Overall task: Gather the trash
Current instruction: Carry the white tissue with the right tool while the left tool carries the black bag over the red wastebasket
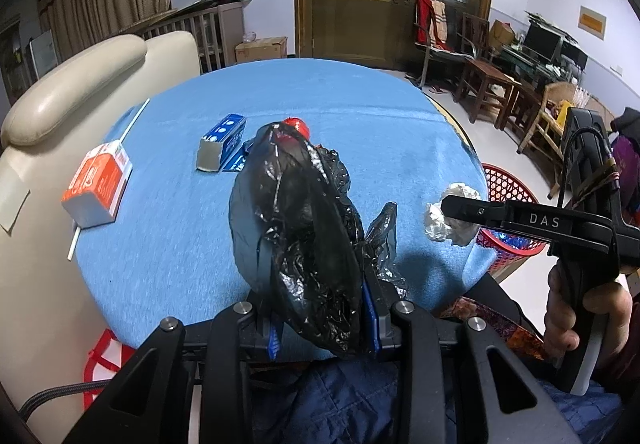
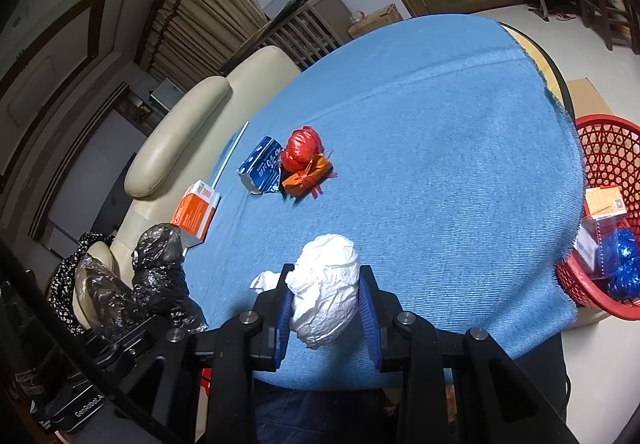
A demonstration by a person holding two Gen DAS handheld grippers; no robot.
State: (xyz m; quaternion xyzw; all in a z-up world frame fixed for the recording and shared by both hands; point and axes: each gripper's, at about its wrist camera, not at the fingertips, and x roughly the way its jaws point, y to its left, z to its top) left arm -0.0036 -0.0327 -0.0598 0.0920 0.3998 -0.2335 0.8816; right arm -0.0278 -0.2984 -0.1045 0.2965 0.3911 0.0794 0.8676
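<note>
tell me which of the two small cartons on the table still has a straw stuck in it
The orange-and-white carton near the cream sofa: a white straw pokes from its top. The blue carton beside the red bundle shows none.

Even, cool indoor light, moderately bright; soft shadows fall on the blue tablecloth [image 1: 360, 104] beneath the black plastic bag [image 1: 304, 228], which shows small glints; strong fisheye bending with dark corners; far right furniture slightly soft; near centre sharp in both views.
</note>
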